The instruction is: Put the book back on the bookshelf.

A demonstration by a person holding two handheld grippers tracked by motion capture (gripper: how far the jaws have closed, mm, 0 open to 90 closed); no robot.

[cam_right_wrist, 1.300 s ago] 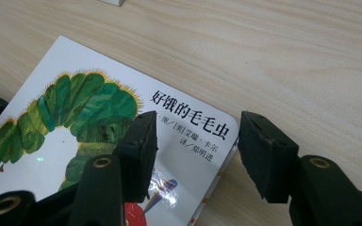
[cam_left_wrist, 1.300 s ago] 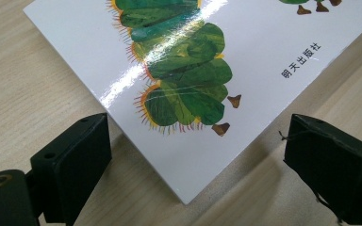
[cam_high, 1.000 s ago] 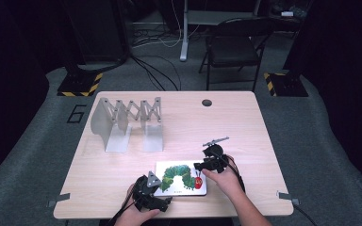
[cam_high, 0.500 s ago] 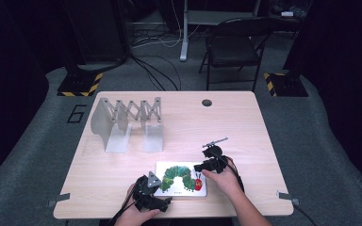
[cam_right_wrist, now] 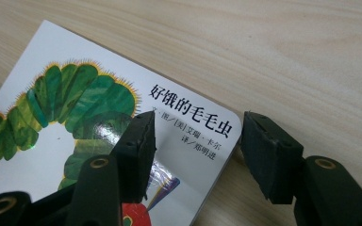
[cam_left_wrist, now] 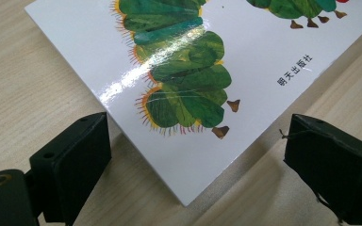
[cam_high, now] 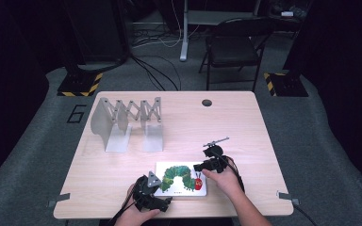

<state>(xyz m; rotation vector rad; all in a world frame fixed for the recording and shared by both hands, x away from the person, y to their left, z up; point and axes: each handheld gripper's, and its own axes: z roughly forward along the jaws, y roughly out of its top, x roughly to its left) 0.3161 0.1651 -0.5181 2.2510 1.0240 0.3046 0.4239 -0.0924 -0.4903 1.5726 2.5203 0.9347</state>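
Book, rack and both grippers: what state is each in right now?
Book: closed, flat on the table, cover up.
Rack: standing, stretched out, no books in it.
Left gripper: open, straddling the book's corner.
Right gripper: open, one of its fingers over the cover.

White caterpillar picture book (cam_high: pixel 181 179), closed, flat, table's near edge
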